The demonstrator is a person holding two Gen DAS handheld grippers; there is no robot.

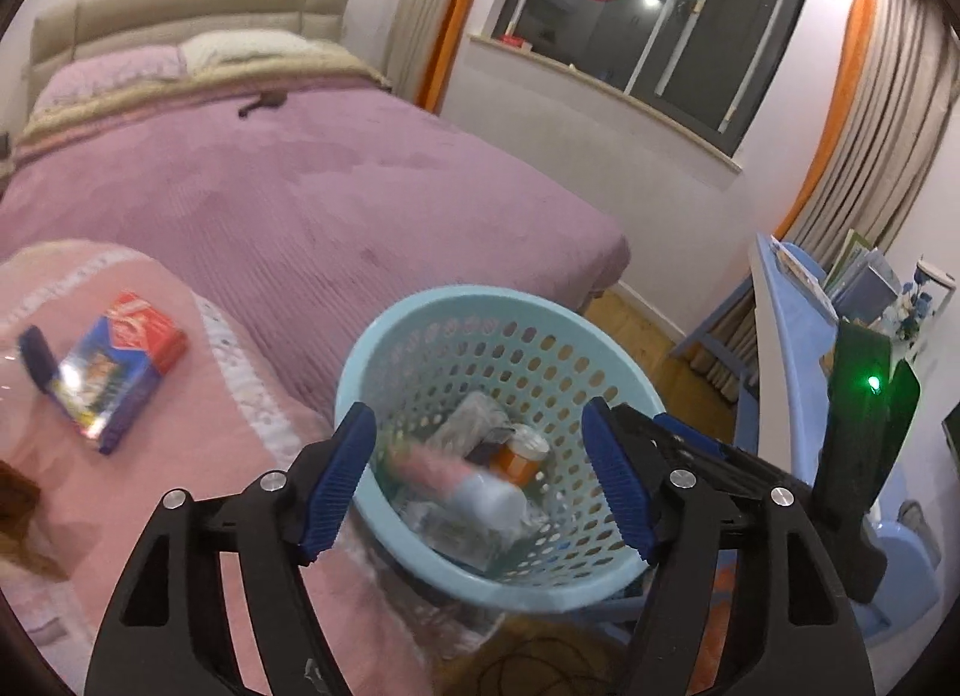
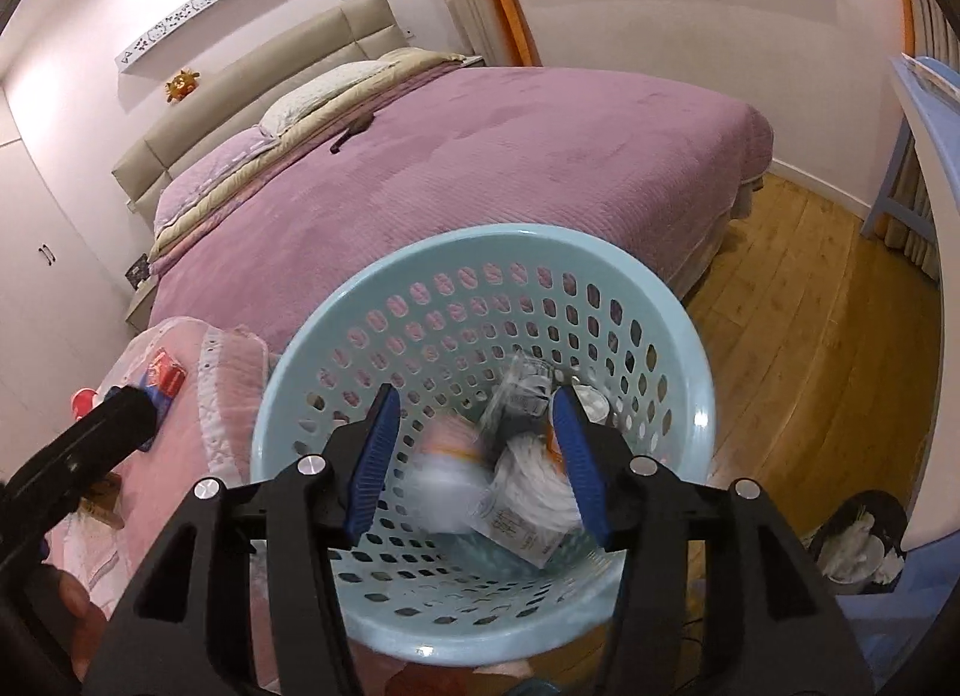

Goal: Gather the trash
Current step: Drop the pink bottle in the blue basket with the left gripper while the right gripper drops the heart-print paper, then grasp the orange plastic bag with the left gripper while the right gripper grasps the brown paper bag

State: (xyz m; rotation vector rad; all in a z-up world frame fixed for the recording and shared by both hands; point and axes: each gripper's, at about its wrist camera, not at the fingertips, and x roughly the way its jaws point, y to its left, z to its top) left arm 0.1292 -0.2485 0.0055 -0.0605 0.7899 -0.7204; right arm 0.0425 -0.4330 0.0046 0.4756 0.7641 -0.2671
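Both views are lit by indoor ceiling light, fairly dim with a pinkish-purple cast. The window [image 1: 654, 30] is dark and reflects two round lamps as bright spots. A green indicator glows on the right tool [image 1: 864, 426] in the left view. Contents of the blue basket [image 1: 420, 324] are smeared by motion blur, as is the red and blue box [image 1: 120, 360]. Fisheye distortion bends walls and curtains, and black vignetting fills the corners. Small glare spots sit on the basket rim in the right view

one perforated basket [image 2: 690, 336], one red-and-blue box [image 1: 120, 360], one bed [image 2: 510, 156], two pillows [image 2: 318, 90]
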